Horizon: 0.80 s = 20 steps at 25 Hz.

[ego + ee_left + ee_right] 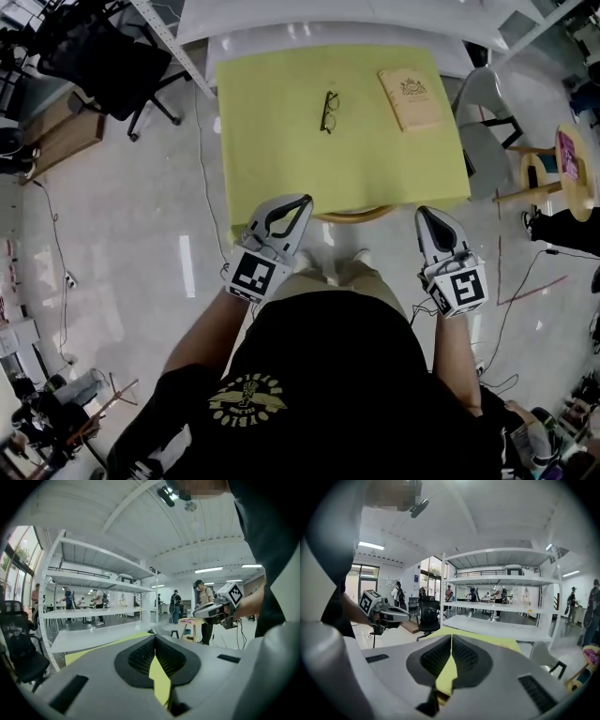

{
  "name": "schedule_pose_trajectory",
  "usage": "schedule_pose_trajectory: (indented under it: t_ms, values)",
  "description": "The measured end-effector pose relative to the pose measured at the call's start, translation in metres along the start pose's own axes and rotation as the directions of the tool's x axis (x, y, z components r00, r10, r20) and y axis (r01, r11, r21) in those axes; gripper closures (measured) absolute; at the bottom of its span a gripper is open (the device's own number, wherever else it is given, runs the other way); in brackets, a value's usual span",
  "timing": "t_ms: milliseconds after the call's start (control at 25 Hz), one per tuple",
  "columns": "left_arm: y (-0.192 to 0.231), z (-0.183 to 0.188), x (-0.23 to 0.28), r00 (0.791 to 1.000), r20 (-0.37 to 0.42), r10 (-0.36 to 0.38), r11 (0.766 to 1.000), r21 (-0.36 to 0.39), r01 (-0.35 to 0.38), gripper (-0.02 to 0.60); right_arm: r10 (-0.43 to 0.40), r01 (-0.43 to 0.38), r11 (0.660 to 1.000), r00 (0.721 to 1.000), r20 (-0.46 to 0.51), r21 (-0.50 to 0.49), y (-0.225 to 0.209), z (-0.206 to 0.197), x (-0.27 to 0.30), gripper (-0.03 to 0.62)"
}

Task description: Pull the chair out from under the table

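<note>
Left claw, right claw closed, empty; chair between them (tucked under table).

Chair mostly beneath the table

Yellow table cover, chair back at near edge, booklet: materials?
Table cover: matte yellow, probably cloth or paper; no glare.
Chair back: likely wood; tan curved rail, slight sheen.
Booklet: paper or card; tan matte cover.
</note>
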<state>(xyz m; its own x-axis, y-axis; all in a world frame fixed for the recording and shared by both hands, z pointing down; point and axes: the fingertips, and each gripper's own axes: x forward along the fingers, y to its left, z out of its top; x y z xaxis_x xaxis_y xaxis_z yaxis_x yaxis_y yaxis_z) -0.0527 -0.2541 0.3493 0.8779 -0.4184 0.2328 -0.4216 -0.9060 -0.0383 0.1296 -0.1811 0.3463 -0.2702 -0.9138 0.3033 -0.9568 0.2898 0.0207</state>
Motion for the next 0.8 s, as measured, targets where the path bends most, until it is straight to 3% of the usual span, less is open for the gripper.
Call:
schedule_pose_trajectory:
  t_ms: [280, 480, 680, 800]
  values:
    - [-0.027, -0.051, 0.019, 0.993, -0.115, 0.012, 1.000, -0.010, -0.014, 0.572, 0.117, -0.127, 0.988, 0.987, -0.108, -0.087, -0.014, -0.047, 0.012, 0.582]
    - [-0.047, -0.093, 0.031, 0.976, -0.217, -0.010, 0.999, 0.028, 0.016, 0.572, 0.196, -0.234, 0.958, 0.957, -0.216, -0.166, -0.006, -0.088, 0.026, 0.582]
    - [-0.064, -0.145, 0.050, 0.941, -0.338, -0.021, 1.000, 0.013, 0.027, 0.571, 0.255, -0.343, 0.914, 0.901, -0.351, -0.218, -0.004, -0.142, 0.034, 0.582]
    - [-0.077, -0.183, 0.063, 0.897, -0.437, -0.065, 0.996, 0.022, 0.083, 0.571, 0.281, -0.403, 0.883, 0.864, -0.417, -0.240, -0.001, -0.174, 0.042, 0.582]
